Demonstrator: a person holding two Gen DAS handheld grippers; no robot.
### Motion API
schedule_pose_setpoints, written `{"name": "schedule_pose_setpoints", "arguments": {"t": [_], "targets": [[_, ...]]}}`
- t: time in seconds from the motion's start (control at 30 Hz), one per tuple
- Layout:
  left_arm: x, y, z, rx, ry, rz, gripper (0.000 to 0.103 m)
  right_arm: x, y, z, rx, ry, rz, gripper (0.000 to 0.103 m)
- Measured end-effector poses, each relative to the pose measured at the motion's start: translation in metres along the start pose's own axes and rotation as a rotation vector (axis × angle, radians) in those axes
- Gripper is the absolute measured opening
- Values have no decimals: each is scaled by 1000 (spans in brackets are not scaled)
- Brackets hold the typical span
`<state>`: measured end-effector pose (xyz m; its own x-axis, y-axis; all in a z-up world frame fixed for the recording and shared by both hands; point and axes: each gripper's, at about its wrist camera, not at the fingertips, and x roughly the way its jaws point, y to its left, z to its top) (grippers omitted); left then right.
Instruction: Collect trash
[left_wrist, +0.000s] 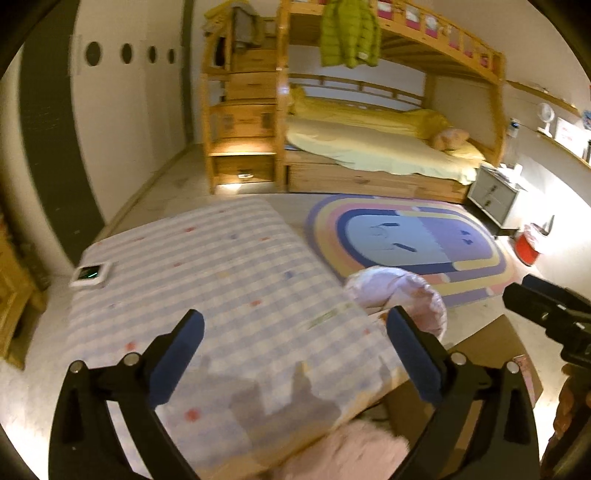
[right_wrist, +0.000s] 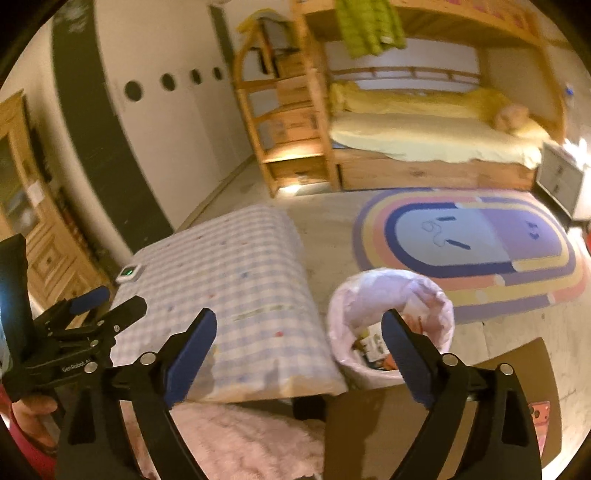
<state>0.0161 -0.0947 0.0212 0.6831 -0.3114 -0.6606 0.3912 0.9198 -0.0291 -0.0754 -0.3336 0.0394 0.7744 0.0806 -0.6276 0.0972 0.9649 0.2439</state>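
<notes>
A small bin lined with a pale pink bag (right_wrist: 391, 325) stands on the floor to the right of a low table with a blue checked cloth (right_wrist: 229, 280); wrappers lie inside it. It also shows in the left wrist view (left_wrist: 399, 295). My right gripper (right_wrist: 299, 347) is open and empty, held above the gap between table and bin. My left gripper (left_wrist: 295, 339) is open and empty above the table's near right corner. The left gripper also shows at the left of the right wrist view (right_wrist: 107, 302).
A small white device with a green light (left_wrist: 90, 275) lies at the table's far left. A brown cardboard sheet (right_wrist: 406, 424) and a pink fluffy mat (right_wrist: 240, 439) lie on the floor nearby. A rainbow rug (left_wrist: 410, 243), a wooden bunk bed (left_wrist: 369, 147) and a red bin (left_wrist: 526, 247) lie beyond.
</notes>
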Motion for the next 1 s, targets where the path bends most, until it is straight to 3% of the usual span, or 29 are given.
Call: {"name": "schedule_pose_setpoints", "arguments": {"t": [0.33, 0.73, 1.0], "targets": [[-69, 66, -34, -168, 33, 155, 96, -19, 84, -5, -156, 45, 162, 94], [-126, 109, -75, -210, 81, 411, 96, -49, 124, -12, -301, 25, 167, 95], [-142, 127, -88, -256, 92, 443, 96, -47, 134, -19, -327, 30, 148, 95]]}}
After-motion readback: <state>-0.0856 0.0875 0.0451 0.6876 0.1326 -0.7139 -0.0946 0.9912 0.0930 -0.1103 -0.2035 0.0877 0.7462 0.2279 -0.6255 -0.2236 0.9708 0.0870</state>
